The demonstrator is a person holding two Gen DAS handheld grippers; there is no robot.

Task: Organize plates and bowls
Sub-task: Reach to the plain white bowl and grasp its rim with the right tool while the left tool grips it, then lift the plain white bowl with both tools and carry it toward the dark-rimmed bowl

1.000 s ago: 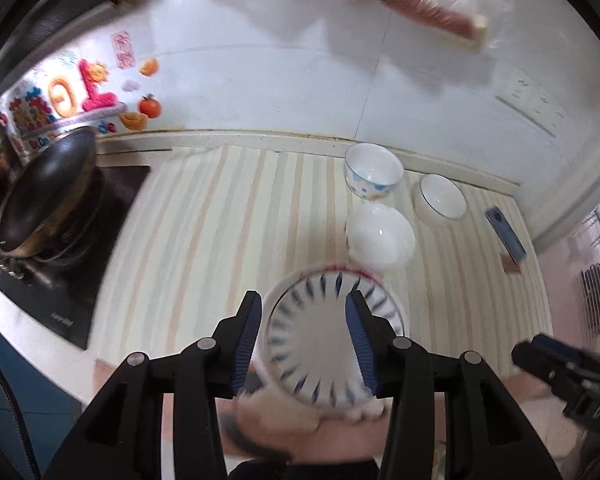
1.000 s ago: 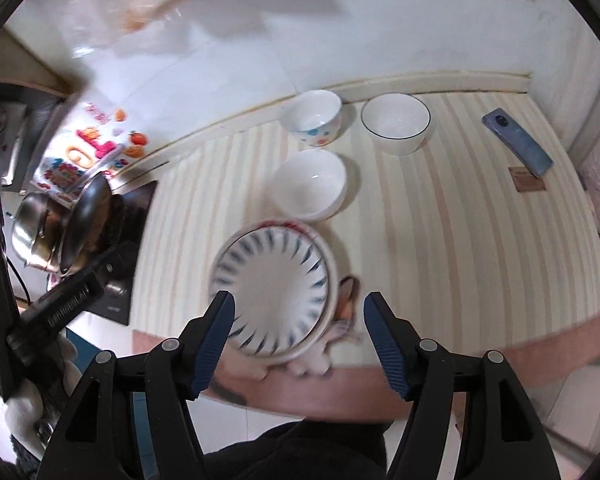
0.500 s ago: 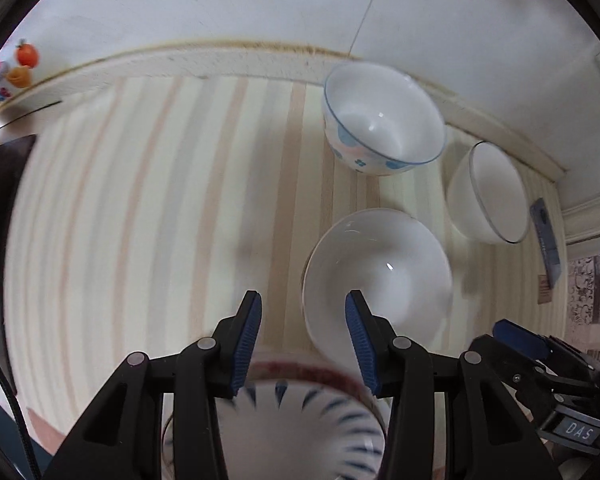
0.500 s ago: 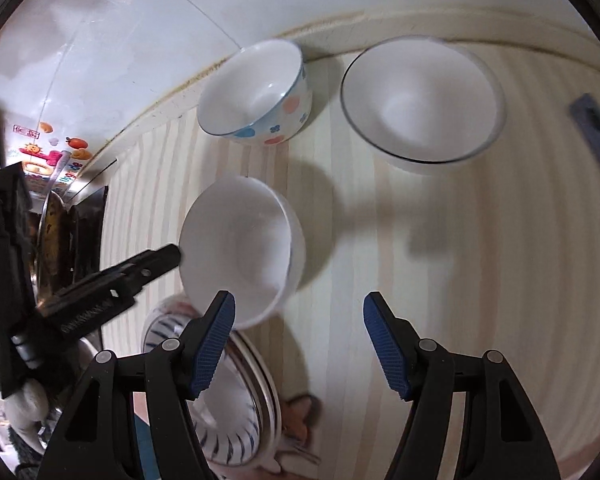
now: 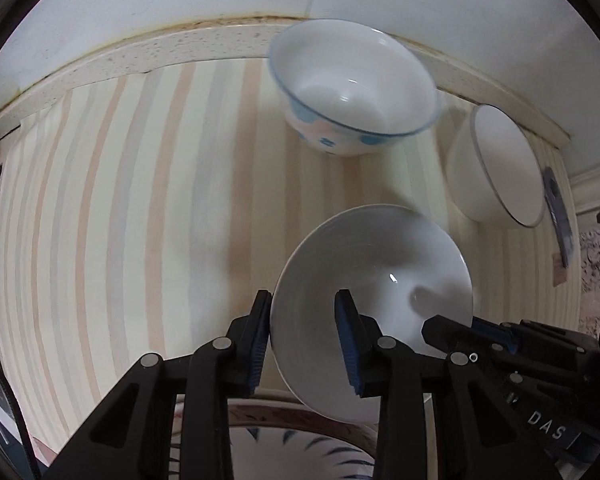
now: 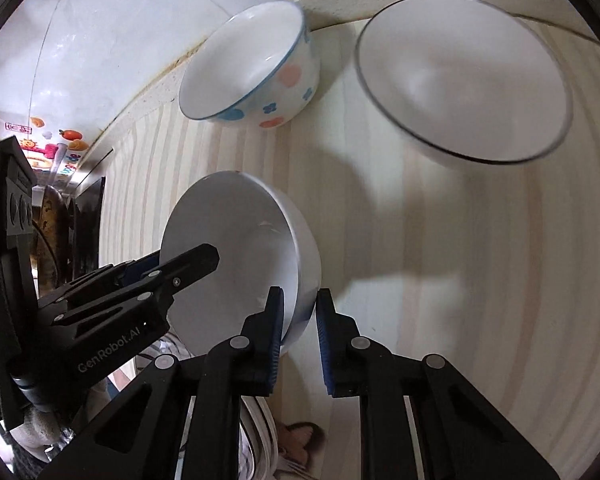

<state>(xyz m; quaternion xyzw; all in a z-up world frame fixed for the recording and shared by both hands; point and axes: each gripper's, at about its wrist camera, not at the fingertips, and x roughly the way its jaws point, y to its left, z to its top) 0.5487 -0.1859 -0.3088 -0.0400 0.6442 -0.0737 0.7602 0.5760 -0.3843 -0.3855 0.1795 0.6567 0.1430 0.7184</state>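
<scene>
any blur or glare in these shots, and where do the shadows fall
Left wrist view: the flower-print bowl is motion-smeared, a small glint sits in the plain white bowl. Right wrist view: the dark-rimmed bowl has a blurred rim, shadows darken the striped counter, and fisheye bends its stripes.

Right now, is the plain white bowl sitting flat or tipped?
Tipped: the plain white bowl leans on edge, its rim between the right gripper fingers.

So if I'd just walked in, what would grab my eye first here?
Probably the plain white bowl in the middle of the striped counter, tipped up, with the right gripper pinching its rim and the left gripper straddling the opposite edge. Behind it, by the wall, stand a flower-dotted bowl and a dark-rimmed white bowl.
</scene>
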